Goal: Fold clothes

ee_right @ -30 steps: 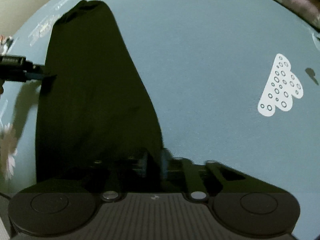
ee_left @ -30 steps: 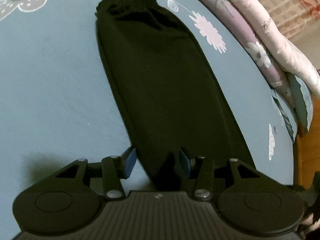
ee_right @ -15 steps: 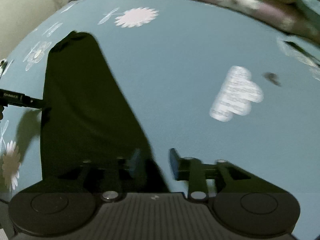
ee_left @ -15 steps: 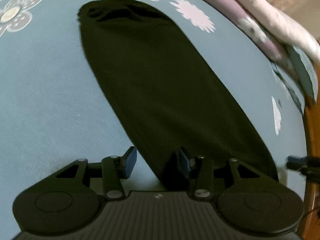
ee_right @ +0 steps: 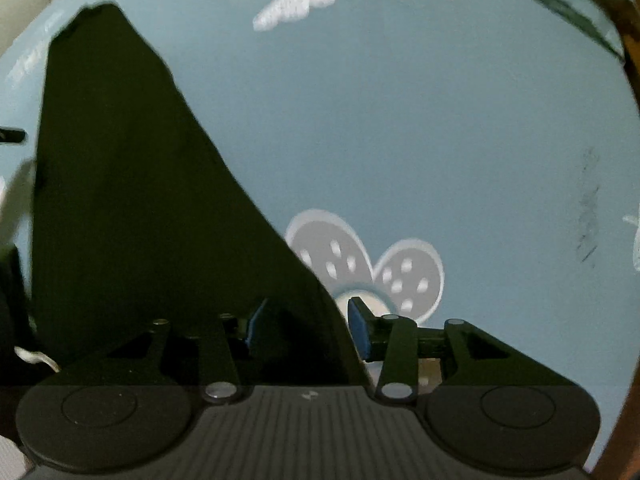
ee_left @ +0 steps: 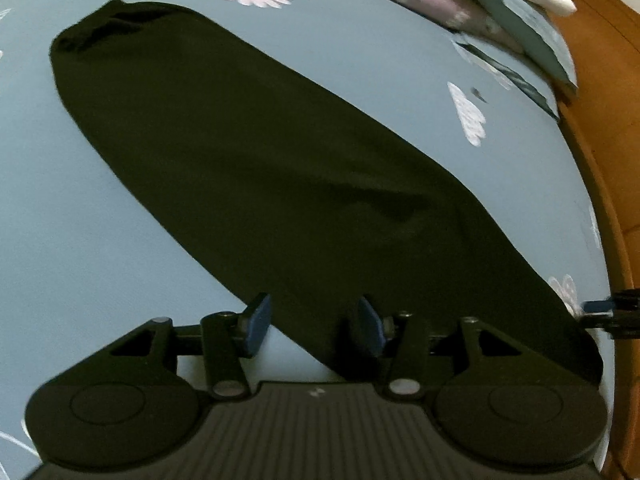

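You're shooting in dim, flat indoor light, so the black garment [ee_left: 260, 168] reads as a featureless dark mass. Your right wrist view smears with motion blur on the bedsheet [ee_right: 440, 140] prints; heavy fisheye bending curves both frames' edges.

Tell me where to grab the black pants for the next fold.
Probably the near end of the black pants, one corner per gripper, coming from above. They lie flat on the blue sheet, elastic waistband farthest away, so that end can fold toward it.
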